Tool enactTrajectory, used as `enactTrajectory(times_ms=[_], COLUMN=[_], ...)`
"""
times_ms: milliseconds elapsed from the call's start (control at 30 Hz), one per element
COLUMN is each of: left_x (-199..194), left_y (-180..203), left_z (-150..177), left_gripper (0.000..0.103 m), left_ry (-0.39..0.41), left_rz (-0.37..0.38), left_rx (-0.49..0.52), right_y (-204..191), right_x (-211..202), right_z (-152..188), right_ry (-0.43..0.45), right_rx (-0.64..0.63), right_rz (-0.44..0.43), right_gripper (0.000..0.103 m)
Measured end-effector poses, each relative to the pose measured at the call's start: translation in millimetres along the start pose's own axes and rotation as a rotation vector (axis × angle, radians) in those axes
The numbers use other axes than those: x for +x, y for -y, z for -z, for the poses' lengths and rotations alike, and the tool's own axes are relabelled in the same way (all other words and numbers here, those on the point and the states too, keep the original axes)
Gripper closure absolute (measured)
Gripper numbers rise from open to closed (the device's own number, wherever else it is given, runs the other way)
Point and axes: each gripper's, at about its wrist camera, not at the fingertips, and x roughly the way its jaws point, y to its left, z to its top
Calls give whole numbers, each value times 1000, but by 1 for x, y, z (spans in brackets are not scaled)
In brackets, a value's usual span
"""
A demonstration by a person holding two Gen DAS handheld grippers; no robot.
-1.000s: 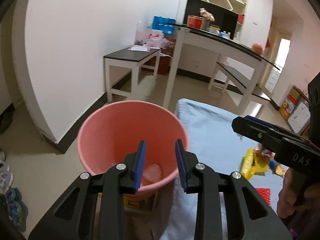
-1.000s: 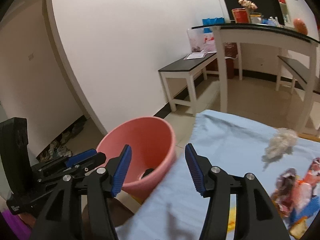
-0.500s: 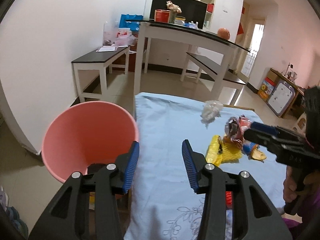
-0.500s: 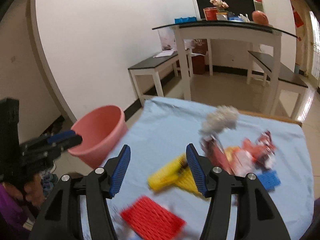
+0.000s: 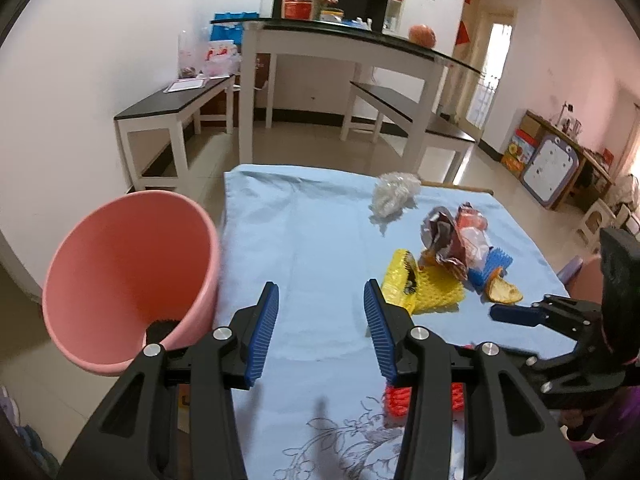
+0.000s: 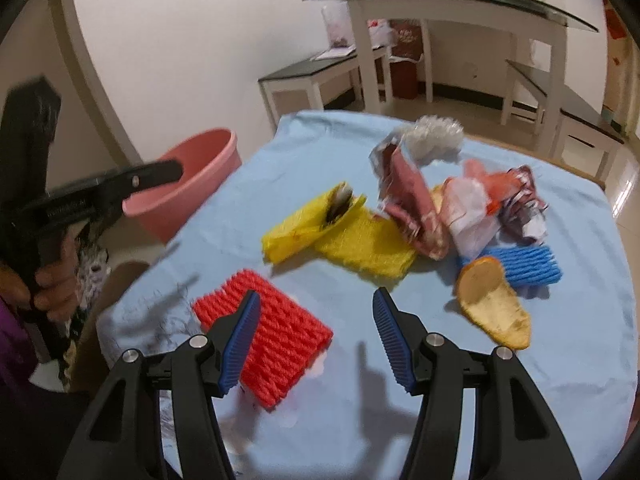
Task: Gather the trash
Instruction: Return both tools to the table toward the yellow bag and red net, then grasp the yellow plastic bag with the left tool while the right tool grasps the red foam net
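- The trash sits in a heap on the blue cloth [image 6: 304, 152]: a red foam net [image 6: 280, 340], a yellow foam net [image 6: 352, 240], crumpled wrappers [image 6: 432, 208], a blue foam net [image 6: 524, 266], a piece of peel [image 6: 494, 308] and a ball of clear plastic [image 6: 434, 138].
- The red net is the nearest piece to the right gripper [image 6: 316, 340]. It lies just under the gripper's left finger, partly hidden by it, not yet between the pads.
- The right gripper's jaws are opening and nothing is between them. I think it tilts down like this so it can reach for the red net.
- The left gripper [image 5: 320, 332] hangs over bare cloth with its jaws apart and empty (no trash is near its tips).
- The pink bucket [image 5: 124, 280] stands off the table edge, just left of the left gripper, close by so trash can be dropped in quickly.
- The right view shows the whole red net and the hand [image 6: 52, 280] holding the left tool.
- The left view shows only a sliver of the red net behind its own right finger, but it looks into the bucket, though the bottom is hidden.
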Motion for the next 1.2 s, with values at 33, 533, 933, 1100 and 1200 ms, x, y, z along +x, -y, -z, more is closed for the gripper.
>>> enactTrajectory(times_ms=[33,533,933,1100,1200], left_x=[1,48,86,96,100], left_y=[3,43,56,62,63], left_z=[0,1,2,6,8], left_gripper=[58,58,58,58,58], left_ry=[-4,-118,-203,-227,-239], left_rz=[2,65,80,74,63], left_rx=[8,119,131,141,141], right_y=[-1,0,30,51,60], right_x=[4,24,-17,-34,-40], right_z=[2,13,22,28,30], right_ry=[-12,-106,-28,-4,14], right_rx=[-4,5,87,134,162], right_rz=[-2,-73,-45,-1,18], right_gripper=[43,95,97,97,97])
